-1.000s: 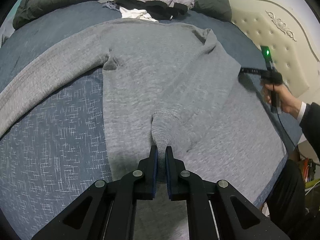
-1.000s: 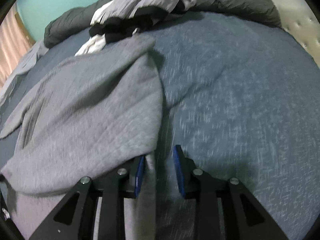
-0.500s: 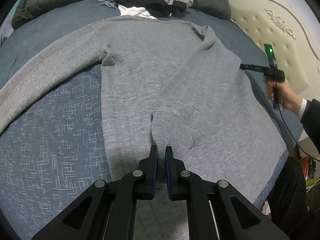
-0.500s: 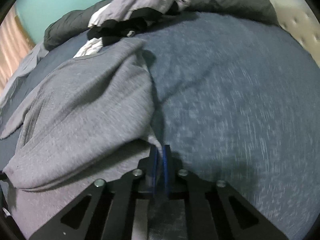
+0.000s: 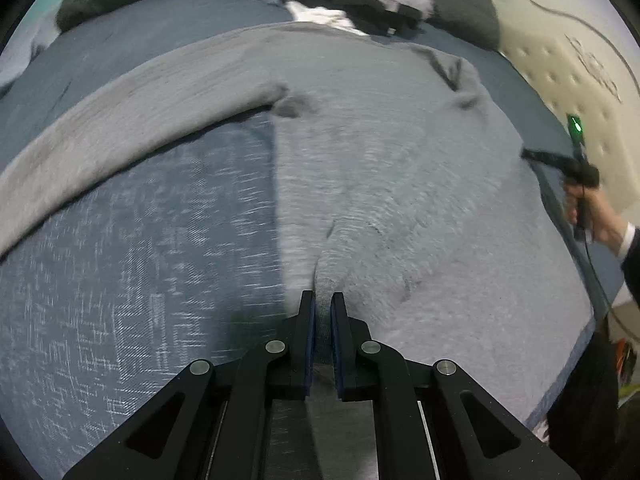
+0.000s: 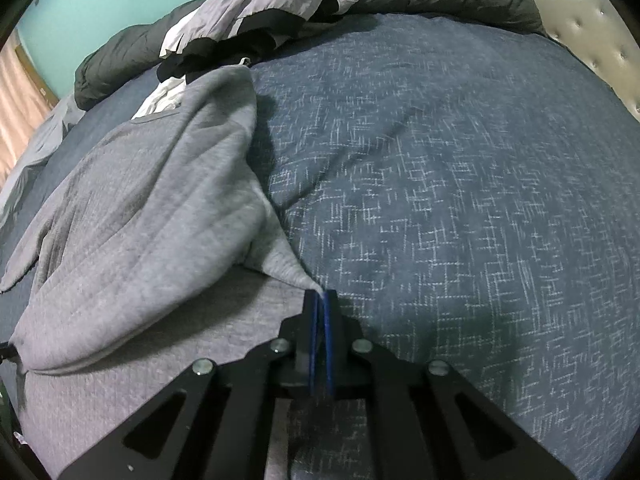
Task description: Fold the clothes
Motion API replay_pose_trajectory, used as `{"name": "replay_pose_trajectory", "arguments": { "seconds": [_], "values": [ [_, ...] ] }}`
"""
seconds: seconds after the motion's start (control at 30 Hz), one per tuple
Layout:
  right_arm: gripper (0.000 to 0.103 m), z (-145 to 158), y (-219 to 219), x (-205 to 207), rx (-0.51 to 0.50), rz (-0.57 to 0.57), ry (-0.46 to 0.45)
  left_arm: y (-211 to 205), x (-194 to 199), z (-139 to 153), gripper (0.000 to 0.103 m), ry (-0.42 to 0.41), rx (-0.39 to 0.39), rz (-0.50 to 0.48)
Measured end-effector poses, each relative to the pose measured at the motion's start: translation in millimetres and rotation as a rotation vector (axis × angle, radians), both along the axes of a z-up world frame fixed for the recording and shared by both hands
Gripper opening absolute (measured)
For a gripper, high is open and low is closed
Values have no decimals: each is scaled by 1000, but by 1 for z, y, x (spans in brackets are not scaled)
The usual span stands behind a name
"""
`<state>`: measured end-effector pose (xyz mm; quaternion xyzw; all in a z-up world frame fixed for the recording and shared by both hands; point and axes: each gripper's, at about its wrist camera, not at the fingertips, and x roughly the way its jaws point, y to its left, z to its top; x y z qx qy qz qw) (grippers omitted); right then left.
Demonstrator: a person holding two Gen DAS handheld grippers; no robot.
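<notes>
We see the grey sweater (image 5: 380, 184) spread on the blue bedspread (image 6: 460, 160) — our left gripper (image 5: 322, 300) pinches a sleeve cuff, our right gripper (image 6: 319, 300) has just clamped onto its edge.

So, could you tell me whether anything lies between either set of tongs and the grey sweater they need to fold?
Nothing visible does. The left tongs are shut on a sleeve cuff of the grey sweater, and the right tongs pinch its edge. The pile of other clothes sits at the bed's far end, its edge touching the sweater's collar end.
</notes>
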<state>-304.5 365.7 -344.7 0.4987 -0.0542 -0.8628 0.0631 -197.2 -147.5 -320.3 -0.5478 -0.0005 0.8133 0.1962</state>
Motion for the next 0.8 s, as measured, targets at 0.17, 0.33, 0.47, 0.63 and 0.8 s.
{"name": "replay_pose_trajectory", "arguments": {
  "seconds": [0.17, 0.33, 0.47, 0.63, 0.8],
  "values": [
    [2, 2, -2, -3, 6, 9, -2, -10, 7, 13, 7, 30, -15, 11],
    [3, 7, -5, -3, -47, 45, 13, -8, 15, 18, 7, 36, -15, -18],
    [11, 23, -9, 1, -64, 77, 73, -1, 18, 19, 7, 40, -3, -34],
    [24, 27, -28, -5, 18, 187, 63, -4, 17, 20, 7, 43, 11, -21],
    [24, 17, -27, -22, -34, 139, 30, -5, 18, 21, 7, 40, 20, -21]
  ]
}}
